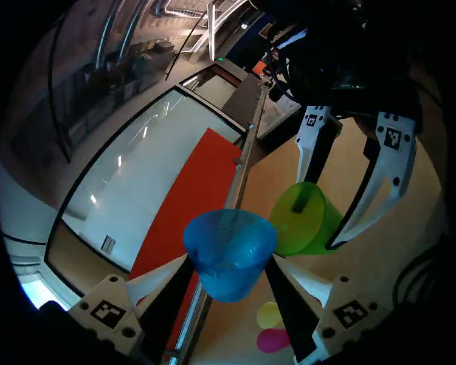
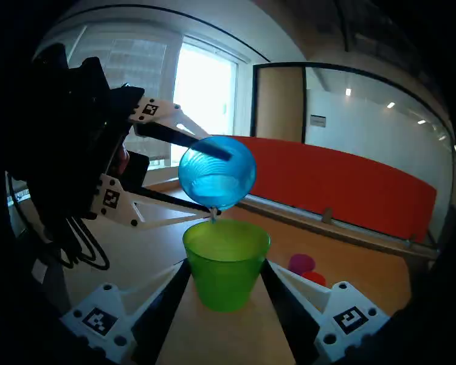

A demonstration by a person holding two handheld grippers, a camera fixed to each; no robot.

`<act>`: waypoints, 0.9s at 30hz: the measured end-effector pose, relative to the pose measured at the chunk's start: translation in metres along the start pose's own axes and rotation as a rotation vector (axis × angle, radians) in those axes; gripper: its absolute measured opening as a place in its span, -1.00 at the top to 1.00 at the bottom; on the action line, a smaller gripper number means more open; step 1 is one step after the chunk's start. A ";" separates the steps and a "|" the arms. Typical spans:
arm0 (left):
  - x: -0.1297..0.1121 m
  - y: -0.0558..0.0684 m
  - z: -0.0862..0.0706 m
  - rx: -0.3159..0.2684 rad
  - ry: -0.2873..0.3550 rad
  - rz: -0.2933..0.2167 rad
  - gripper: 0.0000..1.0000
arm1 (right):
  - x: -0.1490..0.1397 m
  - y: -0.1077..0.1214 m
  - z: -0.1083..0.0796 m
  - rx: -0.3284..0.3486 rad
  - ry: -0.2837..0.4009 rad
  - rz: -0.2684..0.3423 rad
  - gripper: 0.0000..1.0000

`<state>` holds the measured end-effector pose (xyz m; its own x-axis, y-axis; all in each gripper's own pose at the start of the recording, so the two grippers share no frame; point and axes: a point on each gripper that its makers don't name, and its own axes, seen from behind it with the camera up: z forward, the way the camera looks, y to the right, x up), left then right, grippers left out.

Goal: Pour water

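Observation:
My left gripper (image 1: pixel 230 260) is shut on a translucent blue cup (image 1: pixel 230 249). In the right gripper view the blue cup (image 2: pixel 217 172) is tilted mouth-forward just above a green cup (image 2: pixel 227 263), and a thin trickle of water (image 2: pixel 213 214) runs from its lower rim into the green cup. My right gripper (image 2: pixel 227 267) is shut on the green cup, which stands upright. The left gripper view has the green cup (image 1: pixel 302 219) behind the blue one, between the right gripper's white fingers (image 1: pixel 383 176).
A wooden table (image 2: pixel 240 334) lies under both cups. A yellow cup (image 1: pixel 269 314) and a pink cup (image 1: pixel 272 340) sit on it, with the pink cup (image 2: pixel 301 263) beyond the green one. A red panel (image 2: pixel 349 182) and a glass wall stand behind. Black cables (image 2: pixel 82 249) hang at left.

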<state>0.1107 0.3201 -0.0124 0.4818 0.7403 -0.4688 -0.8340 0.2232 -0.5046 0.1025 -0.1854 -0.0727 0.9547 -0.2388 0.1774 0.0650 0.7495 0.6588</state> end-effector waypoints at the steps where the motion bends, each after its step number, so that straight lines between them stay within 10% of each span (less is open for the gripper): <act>1: 0.000 0.000 0.000 0.001 0.000 0.004 -0.61 | 0.000 0.000 0.000 0.001 0.000 -0.001 -0.73; 27: 0.003 -0.002 0.004 0.008 0.005 0.038 -0.62 | 0.001 0.000 0.003 0.002 0.004 0.000 -0.74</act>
<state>0.1129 0.3247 -0.0096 0.4509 0.7450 -0.4915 -0.8541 0.2001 -0.4802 0.1025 -0.1871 -0.0705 0.9558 -0.2362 0.1750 0.0642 0.7486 0.6599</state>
